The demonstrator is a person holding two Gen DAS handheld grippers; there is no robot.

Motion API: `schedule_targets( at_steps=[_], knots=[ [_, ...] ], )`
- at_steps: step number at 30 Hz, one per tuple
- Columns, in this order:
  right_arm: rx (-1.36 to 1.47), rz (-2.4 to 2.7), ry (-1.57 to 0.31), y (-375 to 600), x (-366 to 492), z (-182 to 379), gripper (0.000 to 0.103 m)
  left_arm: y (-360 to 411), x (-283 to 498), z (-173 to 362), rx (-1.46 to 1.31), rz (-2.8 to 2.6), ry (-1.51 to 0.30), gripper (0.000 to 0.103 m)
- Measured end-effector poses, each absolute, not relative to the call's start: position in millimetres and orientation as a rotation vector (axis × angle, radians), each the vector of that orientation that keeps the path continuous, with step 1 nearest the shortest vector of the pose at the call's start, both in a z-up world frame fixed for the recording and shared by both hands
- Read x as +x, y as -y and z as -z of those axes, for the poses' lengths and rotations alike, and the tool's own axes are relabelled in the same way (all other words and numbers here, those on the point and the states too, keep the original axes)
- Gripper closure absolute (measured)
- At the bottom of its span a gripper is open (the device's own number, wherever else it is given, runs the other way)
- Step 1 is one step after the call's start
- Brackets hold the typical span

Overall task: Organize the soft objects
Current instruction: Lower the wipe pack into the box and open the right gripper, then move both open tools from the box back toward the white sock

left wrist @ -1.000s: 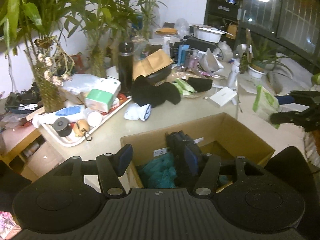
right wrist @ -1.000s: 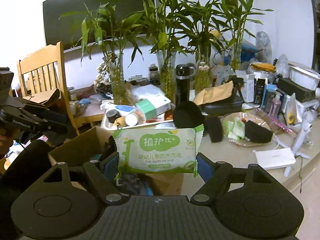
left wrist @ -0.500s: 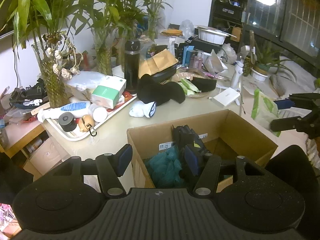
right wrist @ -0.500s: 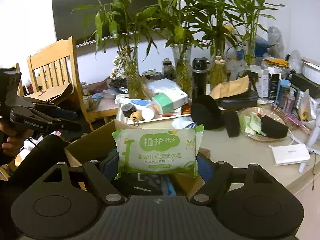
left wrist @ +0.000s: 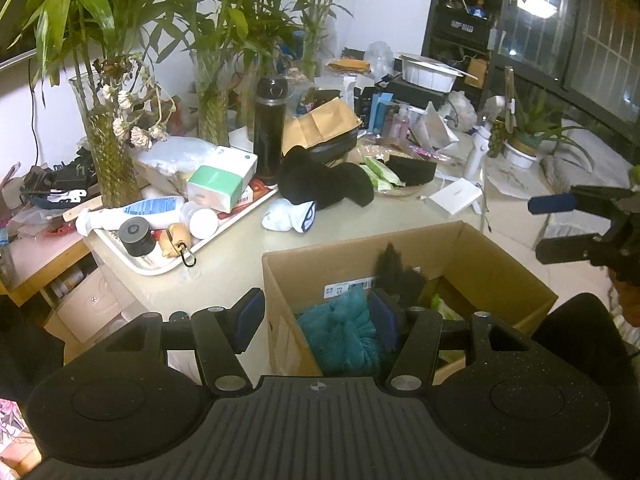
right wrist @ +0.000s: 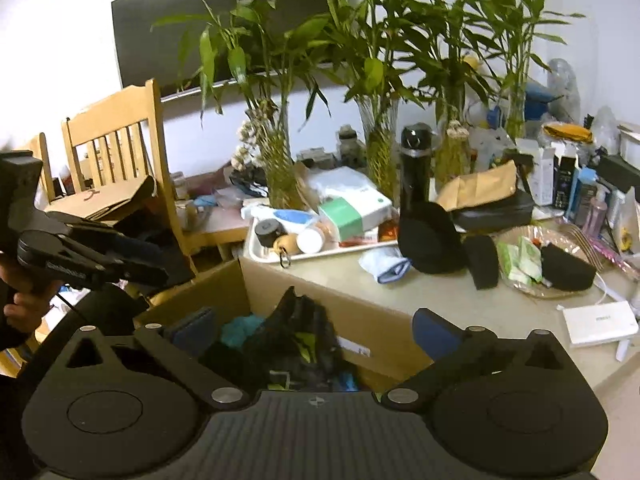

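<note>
An open cardboard box stands against the table's front edge. In it lie a teal fluffy cloth and a black bundle; a pale green bit shows beside them. My right gripper hovers over the box, its jaws opening wide with nothing between them. My left gripper is open and holds nothing, above the box's left wall. On the table lie black soft pieces and a white sock.
A white tray of bottles and a green-white carton sits at the table's left. Glass vases of bamboo and a black flask stand behind. A wooden chair is at the left, a flat white box at the right.
The green-and-white soap pack has left my right gripper's jaws and these have spread wide. The left gripper's jaws are unchanged.
</note>
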State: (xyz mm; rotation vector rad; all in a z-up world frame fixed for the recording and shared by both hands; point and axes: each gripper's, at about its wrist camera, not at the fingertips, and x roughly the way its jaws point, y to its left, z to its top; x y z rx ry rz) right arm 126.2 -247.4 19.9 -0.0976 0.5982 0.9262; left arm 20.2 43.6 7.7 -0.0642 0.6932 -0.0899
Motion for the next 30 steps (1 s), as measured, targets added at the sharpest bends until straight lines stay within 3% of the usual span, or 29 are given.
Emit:
schedule_targets(
  at_steps=[30],
  knots=[
    [-0.101,-0.821,-0.647,254.4,143.5,-4.4,0.000,-42.7,56.0,-5.3,-0.049,0.084,-0.673,0.046]
  ],
)
